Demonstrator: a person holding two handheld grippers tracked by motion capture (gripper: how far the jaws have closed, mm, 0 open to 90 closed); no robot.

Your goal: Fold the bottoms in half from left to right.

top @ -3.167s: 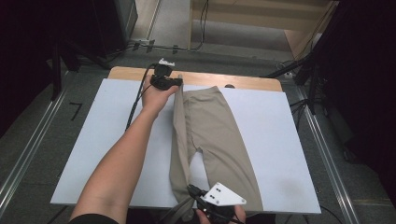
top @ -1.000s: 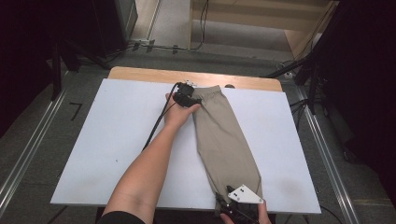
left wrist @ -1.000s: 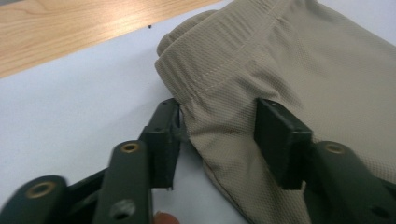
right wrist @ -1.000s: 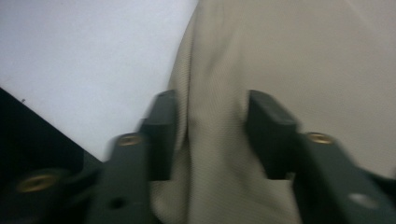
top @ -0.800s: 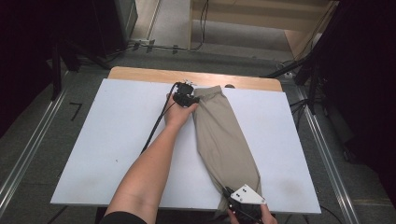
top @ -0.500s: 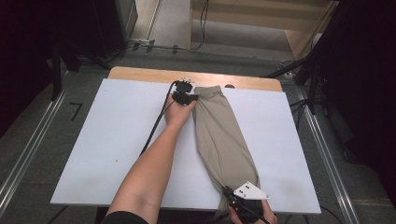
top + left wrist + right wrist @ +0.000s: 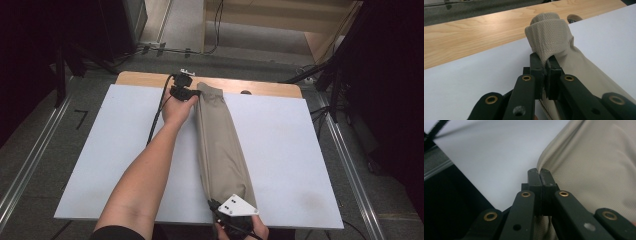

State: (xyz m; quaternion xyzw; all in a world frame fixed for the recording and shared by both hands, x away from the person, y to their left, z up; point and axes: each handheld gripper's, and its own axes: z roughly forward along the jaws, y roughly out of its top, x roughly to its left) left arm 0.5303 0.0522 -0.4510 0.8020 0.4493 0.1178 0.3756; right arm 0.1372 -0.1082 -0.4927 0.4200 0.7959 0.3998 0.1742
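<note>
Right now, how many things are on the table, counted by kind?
Beige trousers: 1
Hand-held grippers: 2, the left hand-held gripper and the right hand-held gripper, each pinching one end of the trousers
White board under them: 1
Total: 4

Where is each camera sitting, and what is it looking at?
High view: above the table, looking forward and down at the long beige folded cloth on the white board; forearm, both hands show.
Left gripper view: on the left gripper, facing the cloth's far end, pinched.
Right gripper view: on the right gripper, pinching the cloth's near edge.
All share the cloth.
</note>
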